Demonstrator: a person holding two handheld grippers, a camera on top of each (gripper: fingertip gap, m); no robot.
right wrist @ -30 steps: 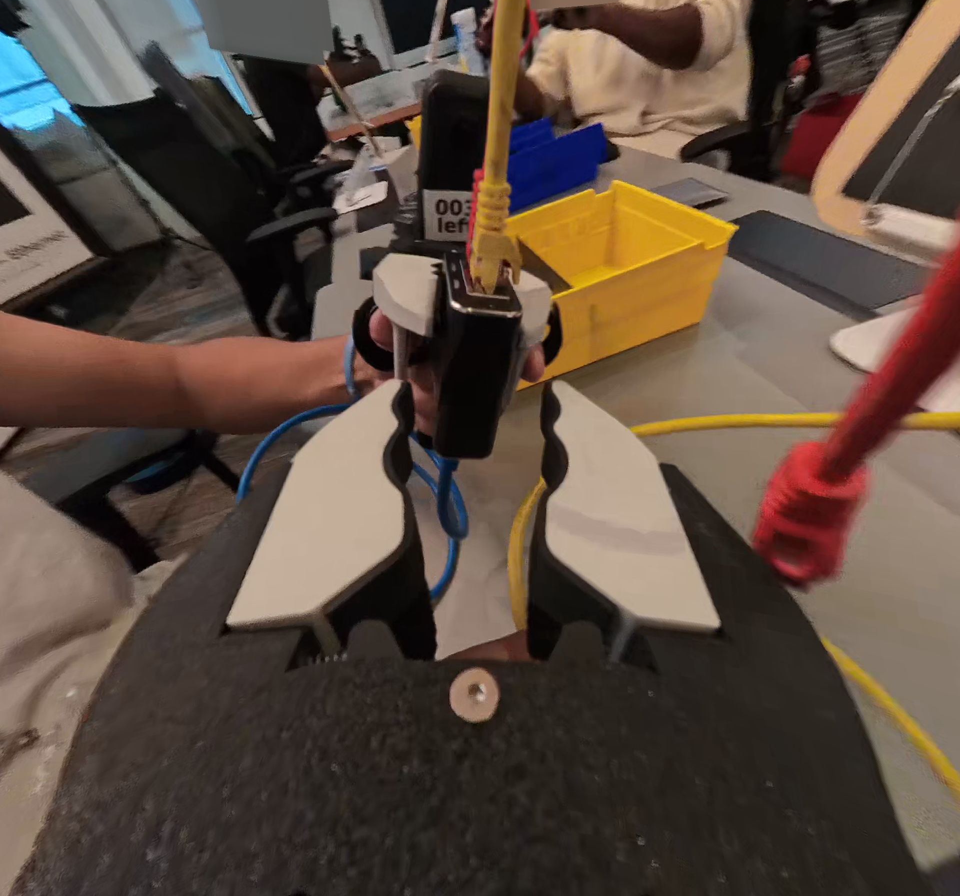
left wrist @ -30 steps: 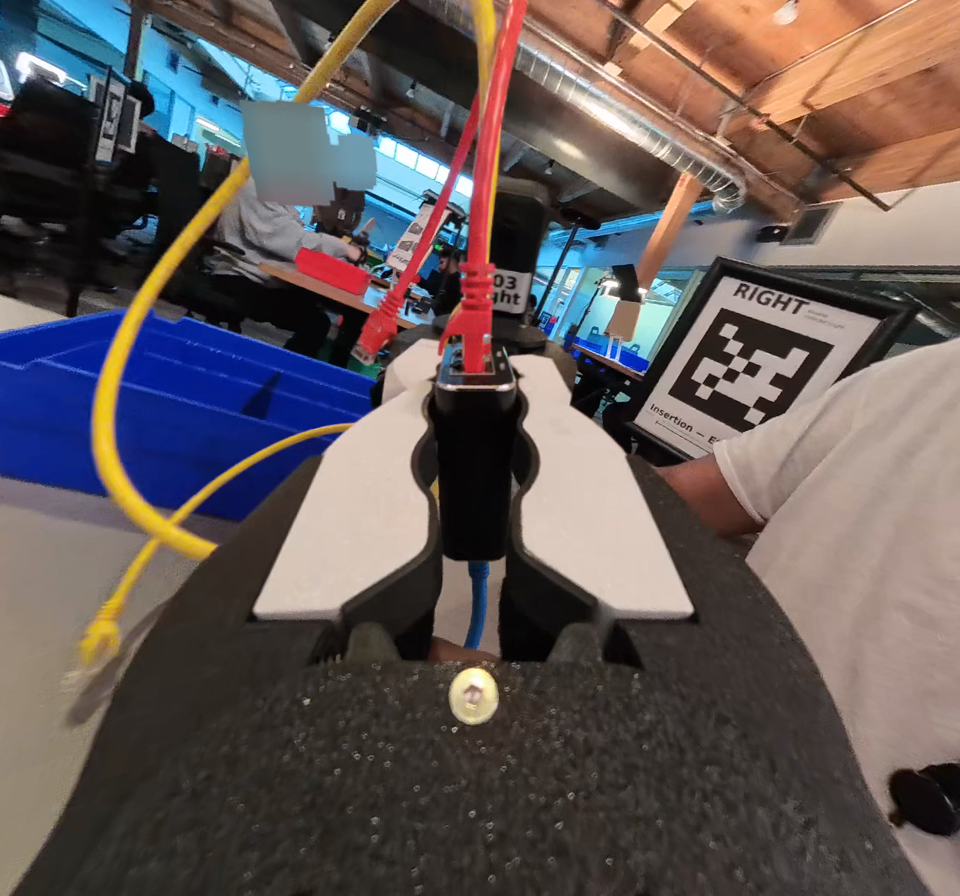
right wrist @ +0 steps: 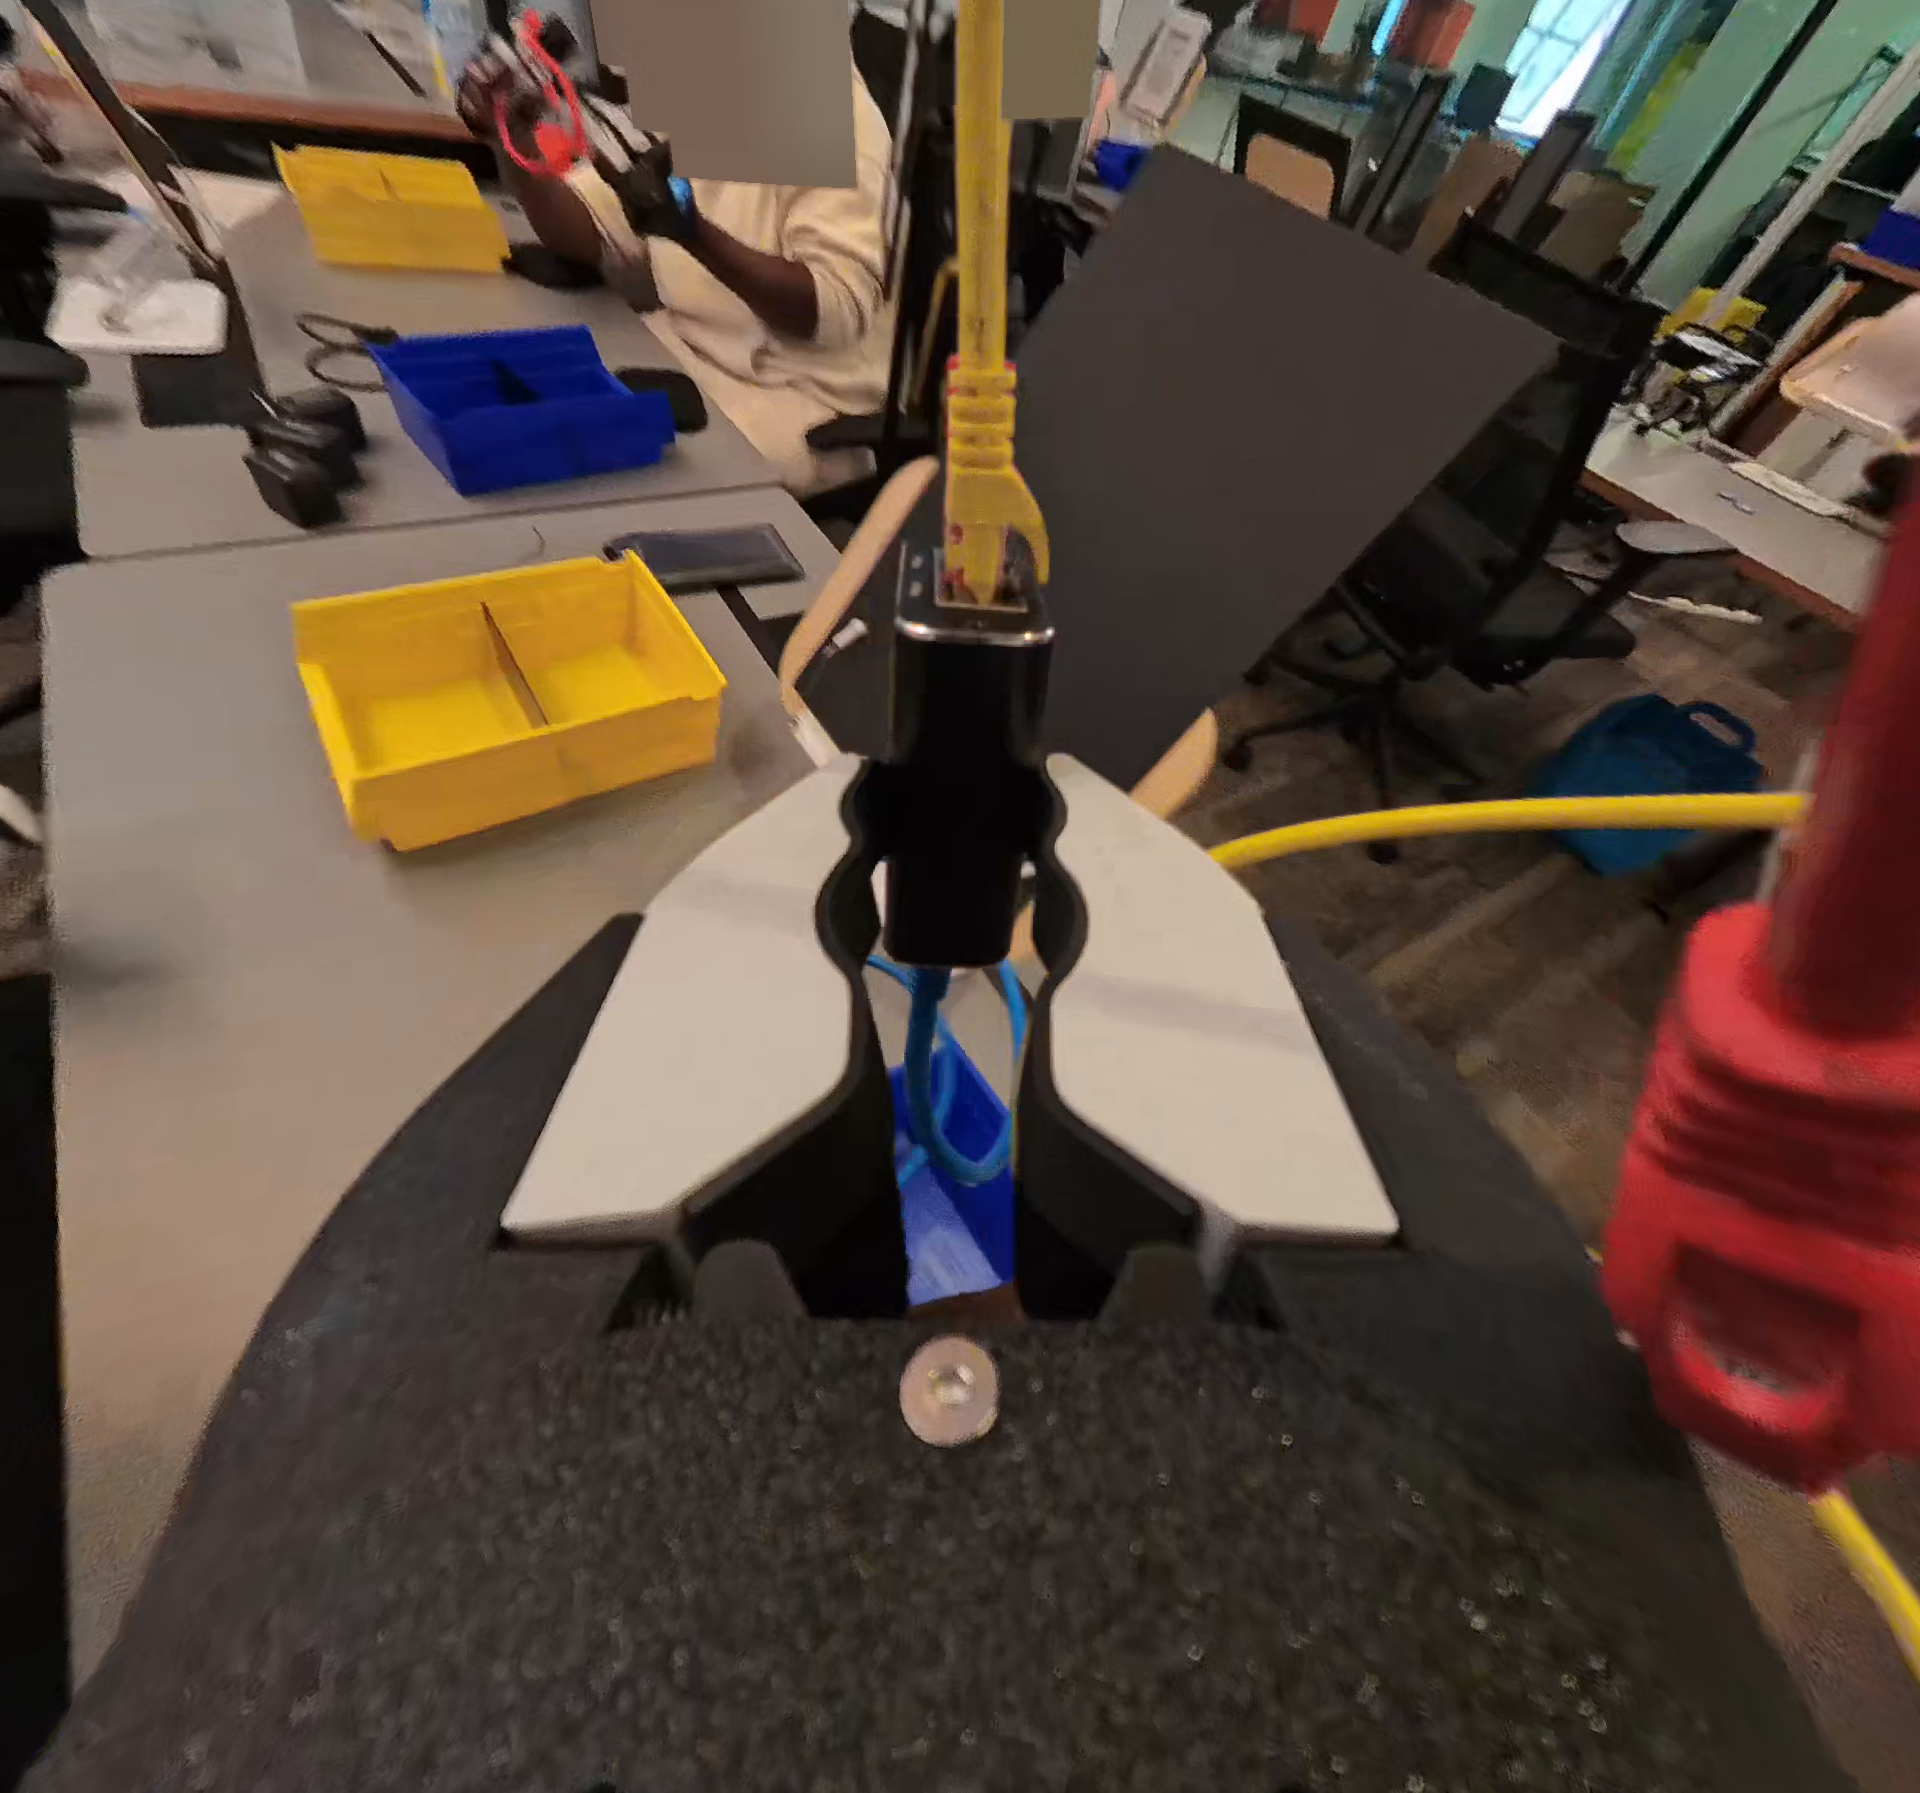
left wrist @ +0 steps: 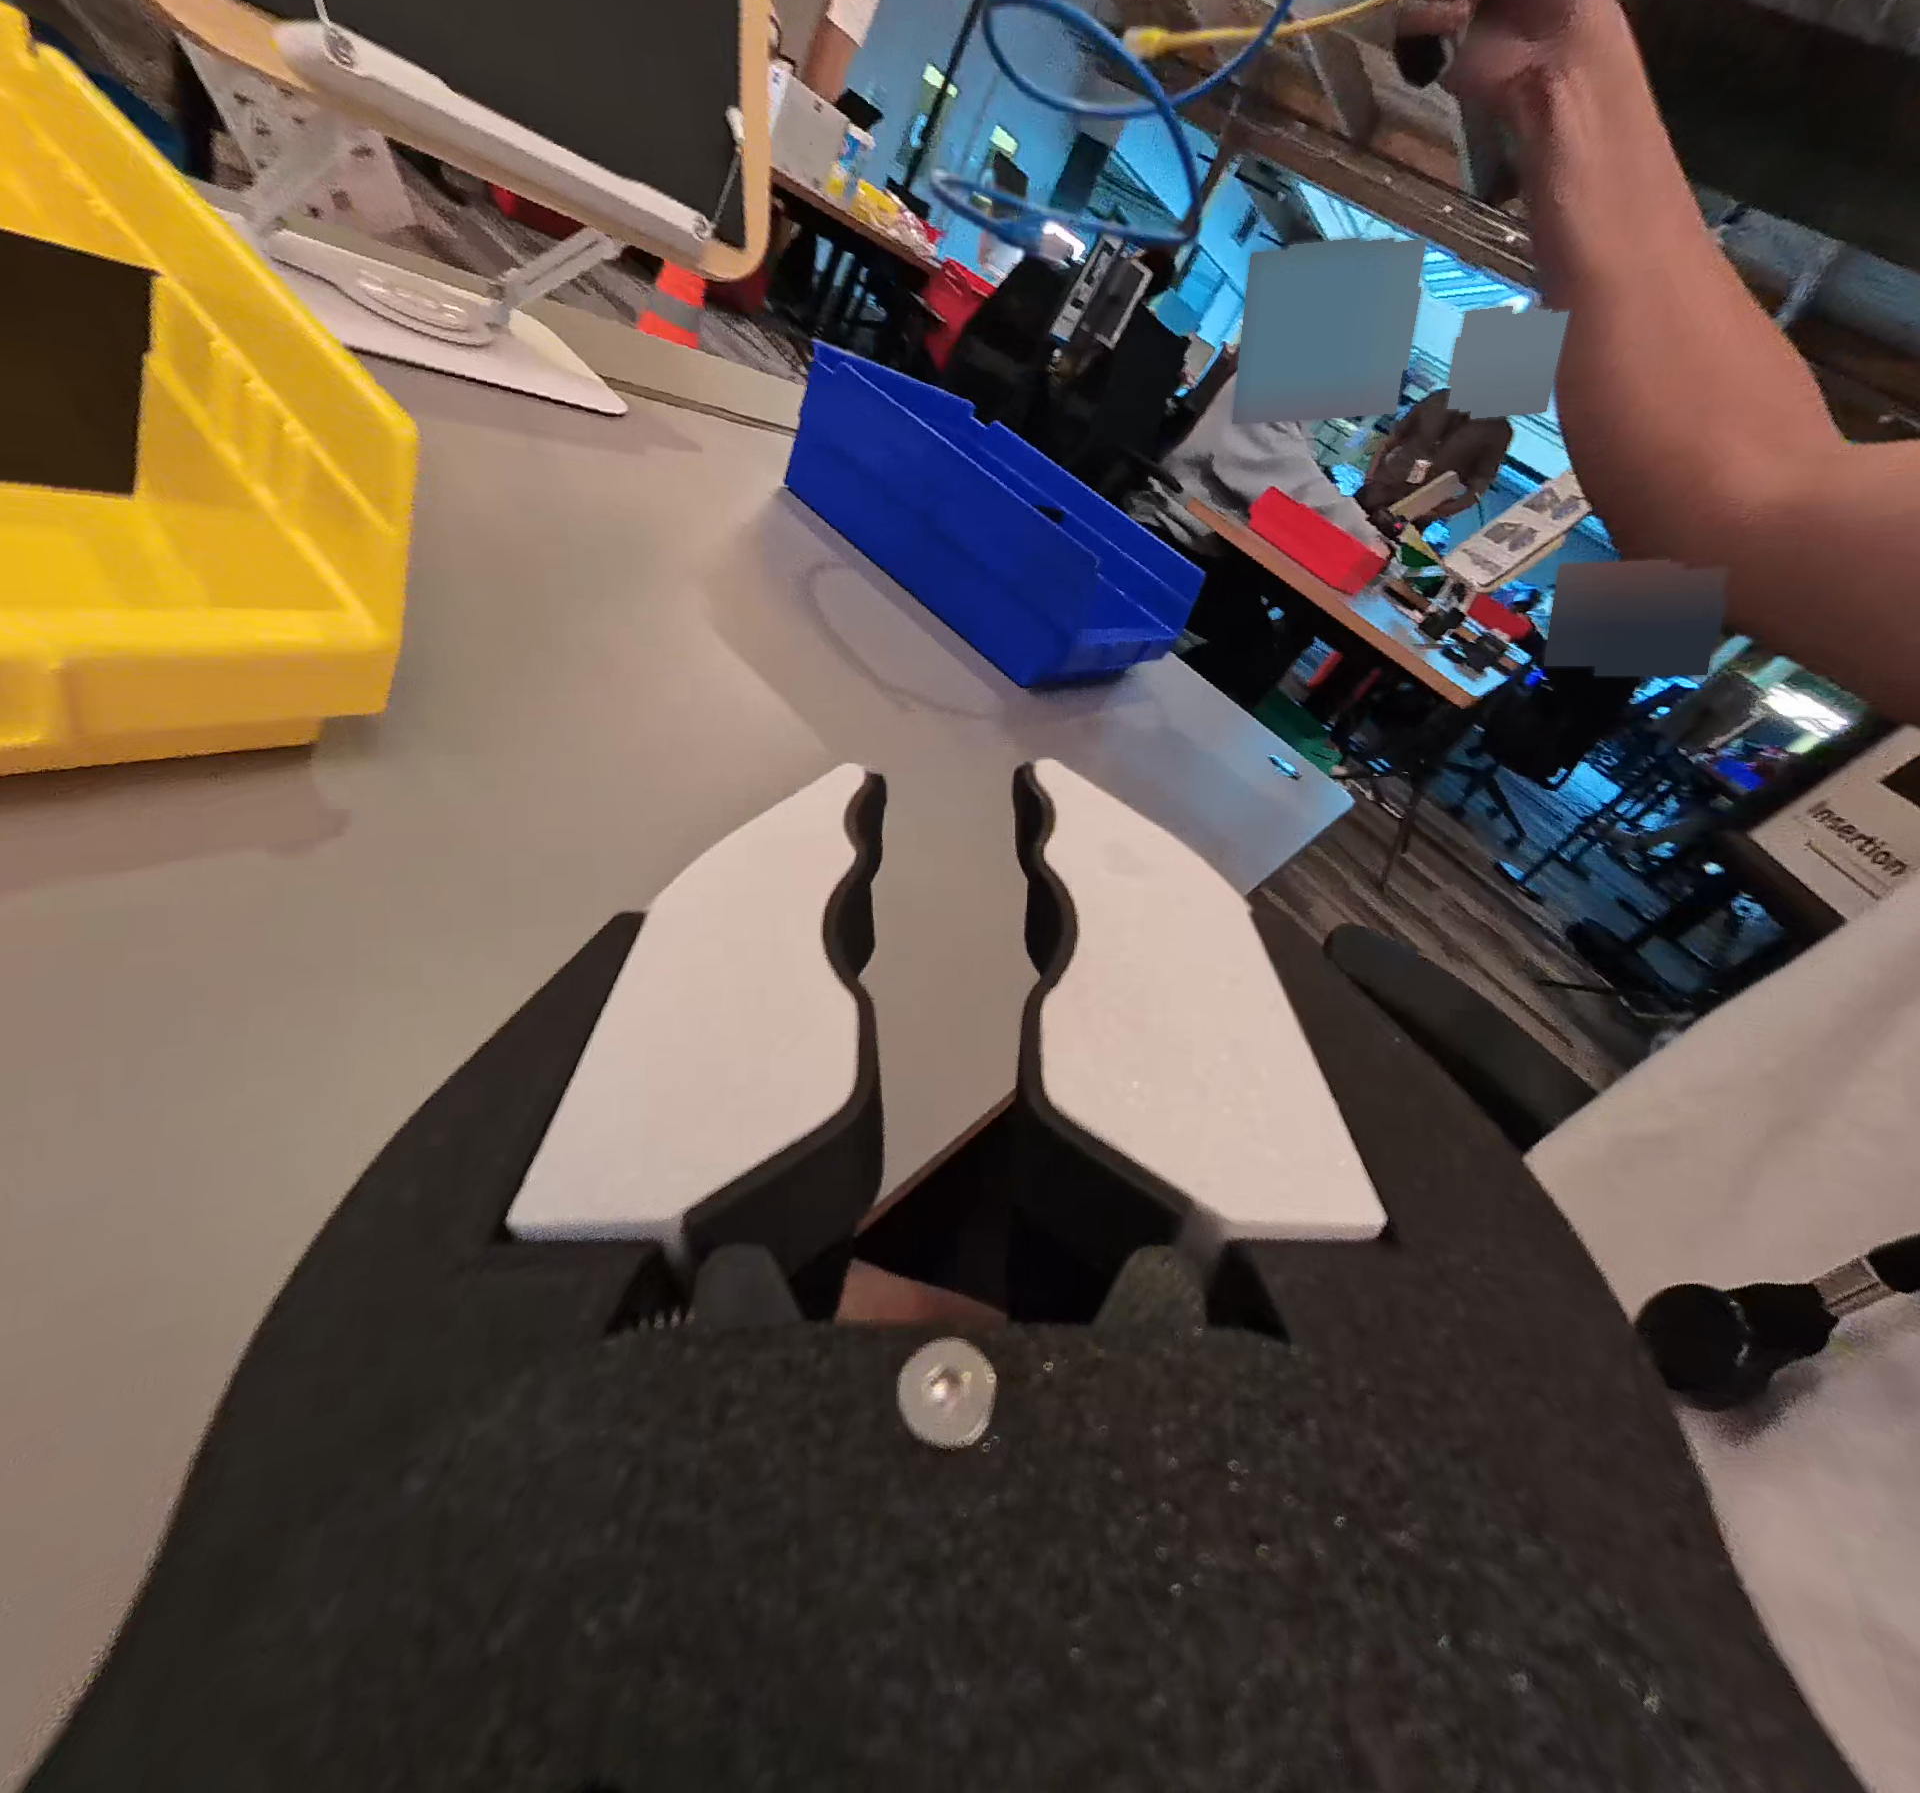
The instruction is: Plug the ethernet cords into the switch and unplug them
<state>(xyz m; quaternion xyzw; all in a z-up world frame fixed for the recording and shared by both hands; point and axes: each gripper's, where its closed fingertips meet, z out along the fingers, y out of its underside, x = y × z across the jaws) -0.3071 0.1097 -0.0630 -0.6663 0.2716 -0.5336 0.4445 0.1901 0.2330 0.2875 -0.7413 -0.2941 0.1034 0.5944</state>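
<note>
In the right wrist view my right gripper (right wrist: 956, 777) is shut on a small black switch (right wrist: 971, 704), held upright in the air. A yellow ethernet cord (right wrist: 982, 465) is plugged into its top port. A blue cord (right wrist: 940, 1089) hangs from its underside between my fingers. A loose red plug (right wrist: 1787, 1172) dangles close at the right. In the left wrist view my left gripper (left wrist: 948, 787) is open and empty, low over the grey table (left wrist: 582, 600). The blue cord (left wrist: 1101, 60) and yellow cord (left wrist: 1247, 34) hang high above it, by the person's raised arm (left wrist: 1662, 341).
A yellow bin (left wrist: 208, 538) stands at the left and a blue bin (left wrist: 987, 538) ahead near the table's far edge. A tilted board on a white stand (left wrist: 499, 29) is behind them. The yellow bin (right wrist: 499, 694) also shows in the right wrist view. Other people work at desks beyond. The gap from one gripper's tips to the other's is roughly 65 cm.
The switch has passed from my left gripper to my right one, which has shut on it. My left gripper has opened and dropped toward the table.
</note>
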